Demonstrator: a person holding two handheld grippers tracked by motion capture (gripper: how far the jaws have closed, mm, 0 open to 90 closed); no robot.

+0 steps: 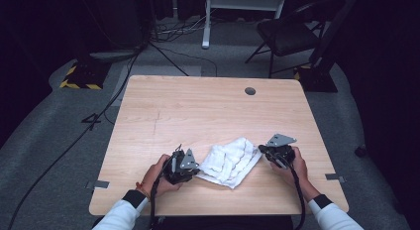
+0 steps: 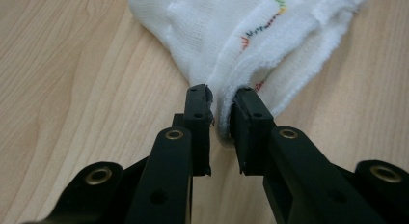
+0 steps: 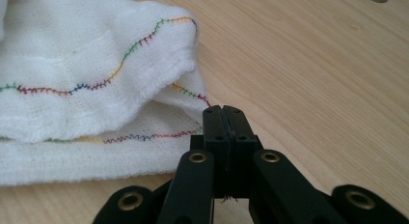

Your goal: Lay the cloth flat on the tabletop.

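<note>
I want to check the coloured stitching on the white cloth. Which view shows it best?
The right gripper view: the stitching runs sharp along the white cloth hems. The left gripper view catches short stretches; the high view shows none.

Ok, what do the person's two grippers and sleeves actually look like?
Both grippers are black: the left gripper and the right gripper each carry a grey three-cornered plate on top and trail a black cable. Their fingers are blocky, with brass-coloured rivets. The sleeves are white with dark cuffs, and the left wrist wears an orange band.

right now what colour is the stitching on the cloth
Multicoloured zigzag stitching on the white cloth: red, green, blue, yellow, orange. Clearest in the right gripper view.
</note>
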